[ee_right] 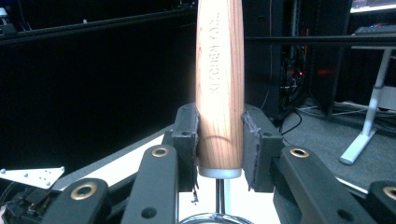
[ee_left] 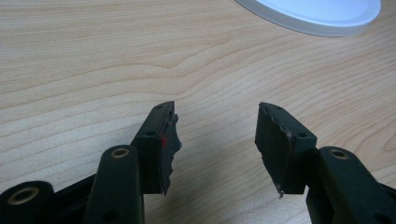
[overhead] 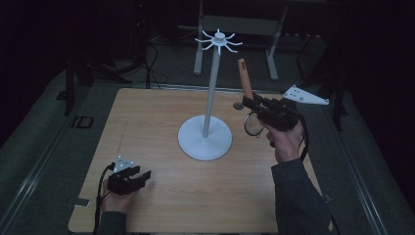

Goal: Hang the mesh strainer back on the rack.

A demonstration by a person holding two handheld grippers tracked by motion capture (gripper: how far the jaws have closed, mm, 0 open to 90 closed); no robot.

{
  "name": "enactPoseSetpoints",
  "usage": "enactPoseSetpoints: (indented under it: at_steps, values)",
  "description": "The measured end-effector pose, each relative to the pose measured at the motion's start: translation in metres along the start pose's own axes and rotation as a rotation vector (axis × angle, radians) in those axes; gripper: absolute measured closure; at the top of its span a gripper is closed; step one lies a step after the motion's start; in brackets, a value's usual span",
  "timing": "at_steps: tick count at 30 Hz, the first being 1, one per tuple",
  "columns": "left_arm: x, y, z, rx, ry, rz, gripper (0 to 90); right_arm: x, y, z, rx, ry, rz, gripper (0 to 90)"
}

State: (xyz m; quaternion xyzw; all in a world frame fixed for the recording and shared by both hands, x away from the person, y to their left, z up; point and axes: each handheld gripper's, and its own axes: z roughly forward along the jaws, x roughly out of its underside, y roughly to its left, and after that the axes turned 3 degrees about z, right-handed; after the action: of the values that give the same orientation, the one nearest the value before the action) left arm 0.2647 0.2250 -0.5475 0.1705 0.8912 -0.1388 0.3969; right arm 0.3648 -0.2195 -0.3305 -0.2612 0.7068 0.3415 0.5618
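While the right claw (overhead: 249, 105) is closed on the wooden handle (ee_right: 219, 84) of a kitchen tool, it holds it upright near the white stand (overhead: 205, 137), probably to hang it on the hooks (overhead: 219, 40). Left claw (ee_left: 215, 140) rests open and empty on the counter (ee_left: 93, 60).

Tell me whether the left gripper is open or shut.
Open. The left gripper rests low over the wooden table, its jaws standing well apart with nothing between them.
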Motion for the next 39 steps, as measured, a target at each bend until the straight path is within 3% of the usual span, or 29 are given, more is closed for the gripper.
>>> enactPoseSetpoints:
  at_steps: [27,39]
  values:
    - [0.0,0.0,0.0,0.001,0.0,0.0,48.2,-0.014,-0.001,0.002,-0.037,-0.067,0.041,69.3]
    - [0.0,0.0,0.0,0.002,0.002,0.0,48.2,-0.017,0.004,0.008,-0.057,-0.06,0.034,69.2]
